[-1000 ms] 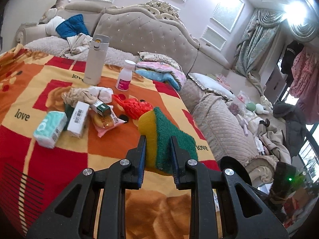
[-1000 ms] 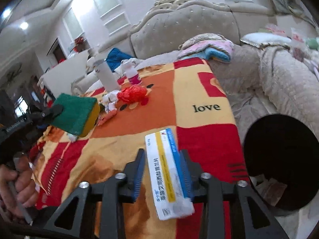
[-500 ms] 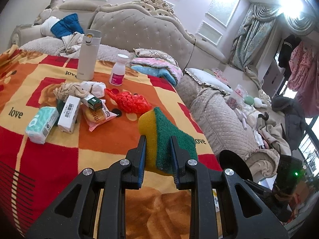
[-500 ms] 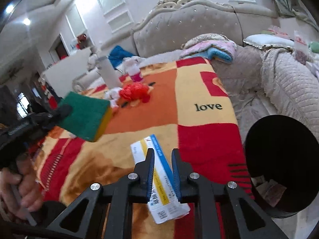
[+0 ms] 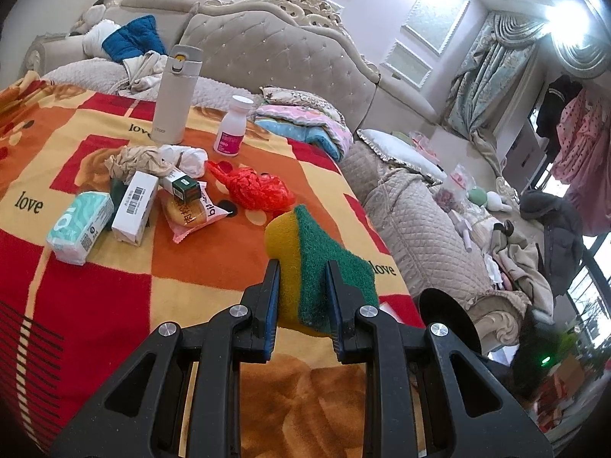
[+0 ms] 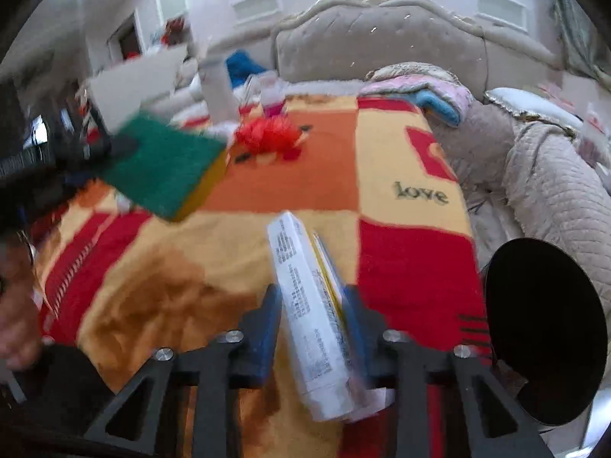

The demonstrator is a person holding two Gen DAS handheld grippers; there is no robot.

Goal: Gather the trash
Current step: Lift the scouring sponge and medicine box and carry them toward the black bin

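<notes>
**Both tongs loaded, trash pile waiting at ten o'clock**

Left tongs [image 5: 301, 297] first: pressed together on a scouring sponge [image 5: 317, 263], yellow foam on one side and green scrubbing face on the other, gripped edge-on so it stands clear of the blanket [image 5: 95, 290]. That looks like a carry grip, keeping the sponge lifted above the surface.

Over to the right tongs [image 6: 313, 305]: the jaws have just been easing apart a touch after a squeeze, with a slim white medicine box [image 6: 313, 320] between them. The pads do seem to press its flanks, though blur makes the contact hard to judge. The box is rolled onto its narrow edge, nose toward twelve o'clock, probably so the thin side fits the jaws.

Outward in the left wrist view: a crumpled red plastic bag [image 5: 252, 187] at eleven o'clock, just past the sponge. At ten o'clock sits the cluster, a wrapped bun [image 5: 191, 213], a white carton [image 5: 135, 210], a tissue pack [image 5: 78, 229], a small green box [image 5: 185, 187] and wadded paper [image 5: 152, 160], touching or overlapping. Further back, a thermos [image 5: 173, 95] and a pink-labelled bottle [image 5: 233, 126] stand upright. A dark round bin opening [image 6: 546, 328] sits at three o'clock of the right tongs.
</notes>
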